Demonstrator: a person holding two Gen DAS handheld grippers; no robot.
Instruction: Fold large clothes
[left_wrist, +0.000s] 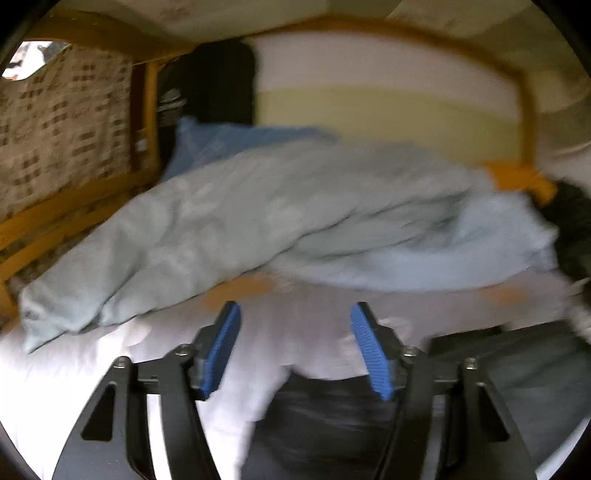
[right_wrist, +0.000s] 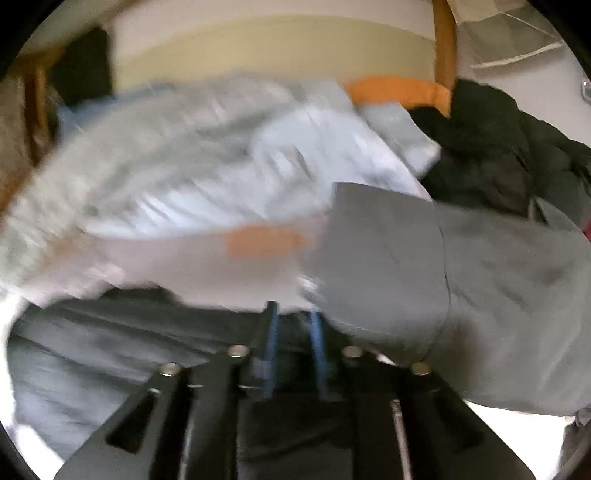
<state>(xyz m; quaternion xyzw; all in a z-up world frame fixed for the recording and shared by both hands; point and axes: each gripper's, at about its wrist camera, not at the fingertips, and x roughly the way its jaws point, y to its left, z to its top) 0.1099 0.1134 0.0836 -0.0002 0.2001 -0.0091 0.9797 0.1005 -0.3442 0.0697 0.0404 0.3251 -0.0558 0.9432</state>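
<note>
The pale blue garment is lying in a rumpled heap on the white bed, no tidy fold showing, so I'd say most of the folding's left. Left tool is released and empty. Right tool sits slightly parted over dark grey clothing, too blurry to tell if it's pinching any.

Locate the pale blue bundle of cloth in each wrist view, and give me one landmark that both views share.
Left wrist: the pale blue bundle stretches across the middle, beyond the open left gripper.
Right wrist: the same bundle, blurred, fills the upper left and centre.
Shared landmark: the orange wooden frame just behind the bundle's right end.
</note>
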